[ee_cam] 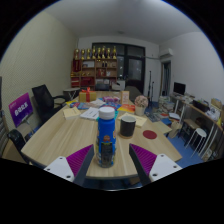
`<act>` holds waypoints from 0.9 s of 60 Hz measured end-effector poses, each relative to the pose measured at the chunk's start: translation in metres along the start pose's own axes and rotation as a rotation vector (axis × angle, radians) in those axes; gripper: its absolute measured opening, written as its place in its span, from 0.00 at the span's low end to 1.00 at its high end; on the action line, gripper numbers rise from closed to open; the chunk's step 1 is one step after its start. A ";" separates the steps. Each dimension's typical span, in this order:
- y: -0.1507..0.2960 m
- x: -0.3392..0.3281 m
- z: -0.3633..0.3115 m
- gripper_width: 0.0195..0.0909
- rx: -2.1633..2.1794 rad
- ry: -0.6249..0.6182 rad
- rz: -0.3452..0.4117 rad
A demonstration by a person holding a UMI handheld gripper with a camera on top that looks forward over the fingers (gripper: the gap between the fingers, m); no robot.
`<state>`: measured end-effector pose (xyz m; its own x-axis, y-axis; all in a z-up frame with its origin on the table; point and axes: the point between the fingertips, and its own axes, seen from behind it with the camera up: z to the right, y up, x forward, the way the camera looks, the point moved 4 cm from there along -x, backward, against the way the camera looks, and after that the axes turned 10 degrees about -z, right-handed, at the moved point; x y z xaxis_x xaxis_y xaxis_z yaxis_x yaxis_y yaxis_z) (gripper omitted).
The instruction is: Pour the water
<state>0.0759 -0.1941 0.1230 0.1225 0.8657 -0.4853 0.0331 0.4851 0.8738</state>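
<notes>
Office room, white walls; shelf with bottles at upper centre of the frame, chairs at left, desks with a monitor at right.

Wooden tabletop, mid-frame, cluttered with papers and small items.

Bottle: clear, blue cap, upright at lower centre of the frame, standing between the two pads. Whether the pads press on it cannot be told; a sliver of gap seems to show on each side.

Cup: dark, just right of the bottle and slightly beyond it, upright on the tabletop.

Gripper: jaws spread wide about the bottle, apparently released, not clenched.

Red disc: flat on the tabletop, right of the cup.

Progress, by judgement: early. Bottle capped and upright, nothing tilted, no water seen moving. Remaining: clamp the bottle, lift, bring it over the cup, tip.
</notes>
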 end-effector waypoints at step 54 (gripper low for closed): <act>0.117 0.162 -0.058 0.39 0.650 0.416 -0.026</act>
<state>0.0417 0.0099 0.1454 -0.2649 0.8925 -0.3651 0.6225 0.4474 0.6421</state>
